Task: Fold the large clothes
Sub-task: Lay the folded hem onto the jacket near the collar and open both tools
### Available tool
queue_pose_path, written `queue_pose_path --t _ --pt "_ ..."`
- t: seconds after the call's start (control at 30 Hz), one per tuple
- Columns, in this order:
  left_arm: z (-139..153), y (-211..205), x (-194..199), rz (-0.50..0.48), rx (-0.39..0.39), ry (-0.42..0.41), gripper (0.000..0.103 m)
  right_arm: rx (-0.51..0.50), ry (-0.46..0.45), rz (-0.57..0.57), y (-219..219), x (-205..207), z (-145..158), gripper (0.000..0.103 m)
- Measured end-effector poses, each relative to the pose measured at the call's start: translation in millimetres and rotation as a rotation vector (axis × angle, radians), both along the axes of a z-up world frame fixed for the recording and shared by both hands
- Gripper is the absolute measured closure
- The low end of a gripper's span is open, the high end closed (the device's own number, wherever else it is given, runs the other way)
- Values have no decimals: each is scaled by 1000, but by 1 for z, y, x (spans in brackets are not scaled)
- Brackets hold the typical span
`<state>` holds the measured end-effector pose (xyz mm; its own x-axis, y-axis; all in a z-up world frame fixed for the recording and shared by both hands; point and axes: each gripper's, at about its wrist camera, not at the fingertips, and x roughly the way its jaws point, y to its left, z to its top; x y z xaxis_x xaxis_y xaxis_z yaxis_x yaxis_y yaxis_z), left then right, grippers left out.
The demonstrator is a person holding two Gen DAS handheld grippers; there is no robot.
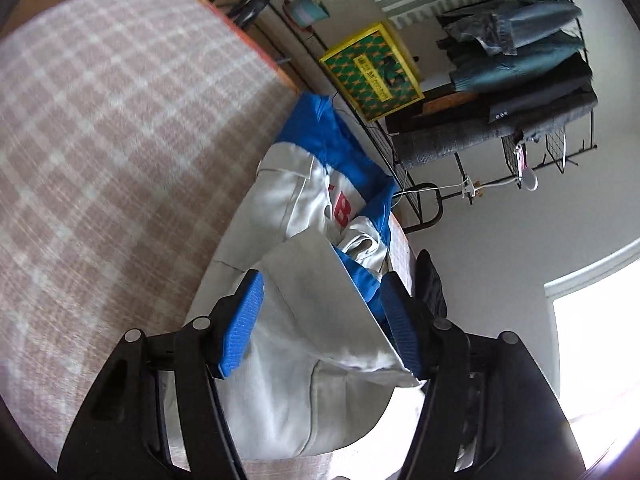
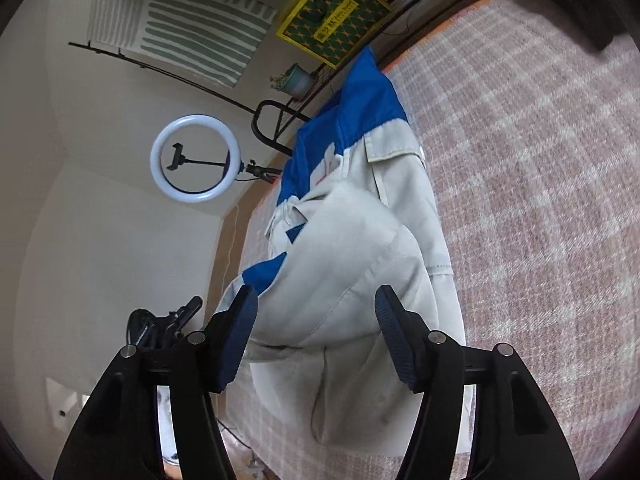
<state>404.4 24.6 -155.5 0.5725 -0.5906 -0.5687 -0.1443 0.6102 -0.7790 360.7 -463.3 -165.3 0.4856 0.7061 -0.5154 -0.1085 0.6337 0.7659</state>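
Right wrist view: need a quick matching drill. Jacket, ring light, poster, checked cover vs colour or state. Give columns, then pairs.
Things:
1. jacket
2. ring light
3. poster
4. checked cover

Descriptions:
A. white hoop, lit
B. pink and white plaid
C. beige with blue panels
D. yellow border, green pattern

Pairs: 1-C, 2-A, 3-D, 4-B

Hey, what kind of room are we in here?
Probably a bedroom or home studio: a jacket lies on a plaid-covered surface, clothes hang on a rack, and a ring light stands nearby.
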Motion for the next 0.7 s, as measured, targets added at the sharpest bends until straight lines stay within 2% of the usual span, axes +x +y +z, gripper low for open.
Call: queue_pose_path --t 0.07,0.13,0.2,0.23,0.27,0.3,0.37,0.43,0.53,0.57,0.63,0.7 --pt "7 -4 -6 -28 28 -25 48 -78 -58 53 7 -9 14 41" --pt "16 -13 -15 -98 95 -53 65 -140 -101 144 20 -18 22 46" --pt "22 -27 -23 -201 169 -90 70 -207 -131 219 37 -25 23 51" --pt "21 -35 -26 -250 185 -96 74 -233 -138 264 46 -28 20 58" --pt "18 -43 -27 -304 195 -92 74 -256 -140 301 55 -30 17 61" --pt "13 -54 -29 -361 214 -82 75 -283 -146 337 66 -31 13 63" --pt "3 -68 -29 -393 271 -66 75 -340 -146 378 83 -29 3 63" --pt "-8 -77 -21 -387 309 -43 75 -405 -137 380 95 -22 -6 63" --pt "-20 -79 0 -304 297 -9 75 -469 -149 327 98 -8 -12 63" --pt "-22 -80 7 -276 325 -10 75 -477 -158 303 97 -2 -11 63" --pt "-26 -82 20 -241 433 -35 75 -489 -165 256 94 10 -10 63" --pt "-36 -82 32 -222 461 -12 75 -468 -146 219 91 23 -14 63"
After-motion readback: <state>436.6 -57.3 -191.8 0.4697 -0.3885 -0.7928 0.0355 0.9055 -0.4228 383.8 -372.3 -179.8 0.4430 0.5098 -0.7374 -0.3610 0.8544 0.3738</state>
